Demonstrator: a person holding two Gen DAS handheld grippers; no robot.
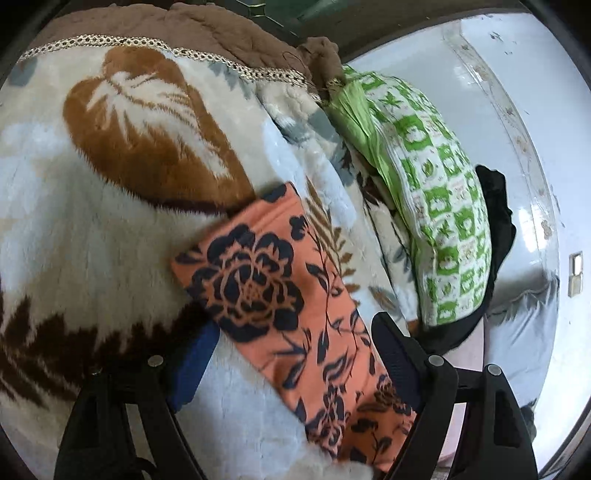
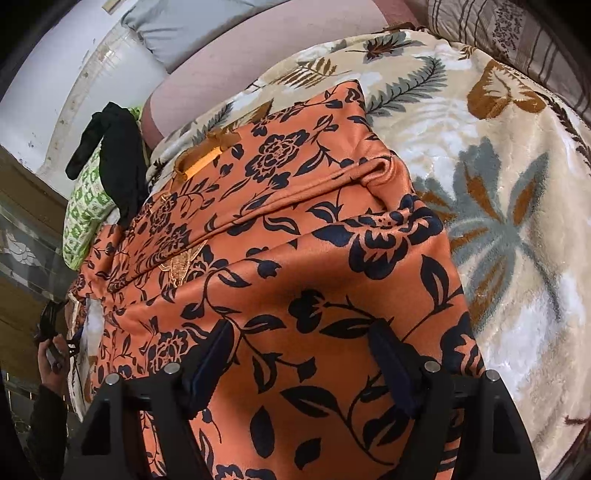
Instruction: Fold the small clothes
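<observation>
An orange garment with a dark floral print point(image 1: 295, 310) lies on a plush leaf-patterned blanket point(image 1: 110, 229). In the left wrist view a narrow folded part of it runs between the fingers of my left gripper point(image 1: 295, 350), which is open just above it. In the right wrist view the same garment point(image 2: 314, 240) fills the frame, folded with a ridge across it. My right gripper point(image 2: 303, 350) is open, its fingers spread over the near part of the cloth. The other gripper, held in a hand point(image 2: 55, 332), shows at the far left edge.
A green-and-white checked pillow point(image 1: 436, 206) with a black cloth point(image 1: 495, 221) on it lies at the blanket's right edge. A brown quilt point(image 1: 184, 26) lies at the back. White wall point(image 1: 517, 110) stands beyond. A pink sheet point(image 2: 240, 55) and striped pillow point(image 2: 517, 29) lie farther off.
</observation>
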